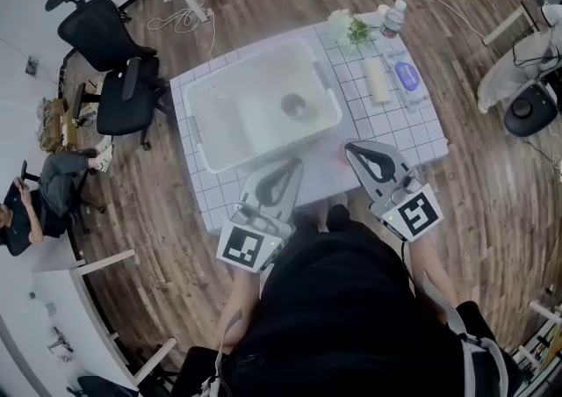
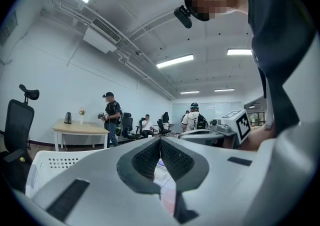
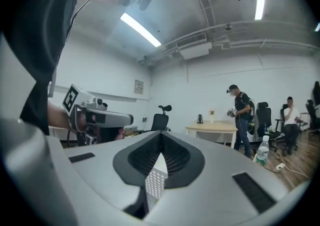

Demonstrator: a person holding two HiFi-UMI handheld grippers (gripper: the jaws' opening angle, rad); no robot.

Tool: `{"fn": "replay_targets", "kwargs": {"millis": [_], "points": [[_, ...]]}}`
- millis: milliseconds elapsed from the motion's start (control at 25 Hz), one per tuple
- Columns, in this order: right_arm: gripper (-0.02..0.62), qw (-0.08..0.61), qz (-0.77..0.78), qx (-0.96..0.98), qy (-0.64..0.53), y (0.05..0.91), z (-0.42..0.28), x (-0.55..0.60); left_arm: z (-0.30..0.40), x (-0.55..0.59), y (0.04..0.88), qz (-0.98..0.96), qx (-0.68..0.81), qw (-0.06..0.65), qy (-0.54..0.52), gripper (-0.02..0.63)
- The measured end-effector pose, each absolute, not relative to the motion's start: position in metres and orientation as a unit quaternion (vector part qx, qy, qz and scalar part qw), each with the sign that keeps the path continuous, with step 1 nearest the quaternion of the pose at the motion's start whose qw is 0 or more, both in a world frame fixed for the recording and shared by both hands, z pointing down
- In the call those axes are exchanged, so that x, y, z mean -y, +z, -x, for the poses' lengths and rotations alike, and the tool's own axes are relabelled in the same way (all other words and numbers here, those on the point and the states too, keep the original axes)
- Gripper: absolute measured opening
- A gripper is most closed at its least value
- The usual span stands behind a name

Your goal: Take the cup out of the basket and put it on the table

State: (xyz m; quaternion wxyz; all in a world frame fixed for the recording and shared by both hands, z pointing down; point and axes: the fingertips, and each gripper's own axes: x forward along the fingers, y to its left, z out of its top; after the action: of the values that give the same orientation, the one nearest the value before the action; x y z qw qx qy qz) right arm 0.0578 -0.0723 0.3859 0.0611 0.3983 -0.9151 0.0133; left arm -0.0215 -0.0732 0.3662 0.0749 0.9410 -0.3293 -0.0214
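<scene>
Left tongs [image 1: 295, 163] are clenched shut and empty: in the left gripper view the ribbed pads [image 2: 148, 159] meet at their tips with nothing between them. Right tongs [image 1: 350, 148] are likewise clenched on nothing, with the pads pressed together at the tips in the right gripper view.

You hold both tongs over the near edge of the surface [image 1: 413, 136], on your side of the basket [image 1: 195, 136]. The left tongs point at the basket's near wall, tips just beside its rim. The right tongs lie just off the basket's near right corner. Neither touches the cup [image 1: 294, 106].

The cup sits inside the basket, right of centre on the basket floor. Whether it stands upright or lies on its side cannot be told.

To the right of the basket, on the same surface, are a white roll [image 1: 377, 80], a plant [image 1: 352, 29] and a bottle [image 1: 394, 18].
</scene>
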Motion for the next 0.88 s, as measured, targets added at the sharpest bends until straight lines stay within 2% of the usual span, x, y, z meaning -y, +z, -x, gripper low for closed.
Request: {"fn": "replay_targets", "kwargs": {"millis": [200,360,880], "points": [[0.017,0.04,-0.388,0.921,0.01,0.375,-0.053,0.066,0.026,0.072,0.377,-0.939,0.336,0.077,0.0,0.009],[0.017,0.028,-0.39,0.92,0.002,0.367,-0.05,0.07,0.024,0.074,0.367,-0.937,0.341,0.073,-0.021,0.009],[0.017,0.04,-0.385,0.922,0.006,0.374,-0.047,0.072,0.026,0.082,0.365,-0.935,0.349,0.068,-0.015,0.009]]}}
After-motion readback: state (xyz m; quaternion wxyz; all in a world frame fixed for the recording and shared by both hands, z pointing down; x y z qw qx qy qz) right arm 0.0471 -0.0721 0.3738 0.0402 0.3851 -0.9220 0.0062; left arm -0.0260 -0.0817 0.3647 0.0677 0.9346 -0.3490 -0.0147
